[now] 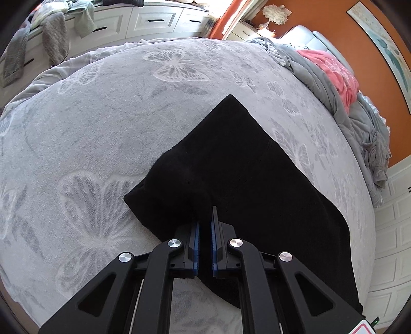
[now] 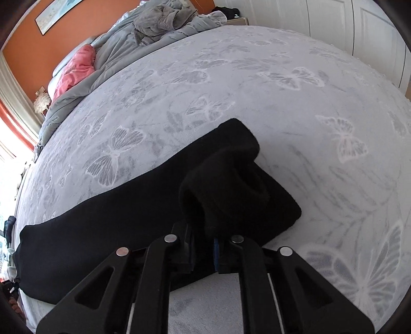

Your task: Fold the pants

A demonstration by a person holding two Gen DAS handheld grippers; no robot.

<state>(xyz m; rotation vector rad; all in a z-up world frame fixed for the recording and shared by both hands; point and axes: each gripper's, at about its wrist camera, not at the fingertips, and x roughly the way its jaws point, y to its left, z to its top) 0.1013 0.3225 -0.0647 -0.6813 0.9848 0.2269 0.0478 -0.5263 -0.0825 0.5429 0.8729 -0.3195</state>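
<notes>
Grey bedding printed with pale butterflies covers the bed [image 1: 108, 123] that fills the left wrist view, with white drawer fronts [image 1: 151, 19] along the far wall and an orange wall to the right. One pair of black pants [image 1: 239, 164] lies on the bed, running from a pointed far corner down toward the near right edge. One heap of grey blankets [image 1: 321, 84] with a single pink garment [image 1: 336, 74] on it sits at the far right, well apart from the pants. Several grey and pale green clothes [image 1: 55, 38] hang over the drawer unit at the far left. The left gripper [image 1: 205, 218] points steeply down at the near left end of the pants, and its jaws are clenched on a fold of the black cloth, which rises between the blue pads [image 1: 196, 246].

Seen from the right wrist, the same bed [image 2: 295, 102] stretches to white doors [image 2: 359, 28] at the far right. The pants [image 2: 102, 231] lie as one long black band from the near left edge to the centre, where their end is bunched and lifted into a rolled lump. The right gripper [image 2: 203, 231] tilts steeply down at that lump, its jaws clamped tight on the cloth, which hides the tips. The grey blankets [image 2: 154, 23] and pink garment [image 2: 74, 72] lie at the far left.
</notes>
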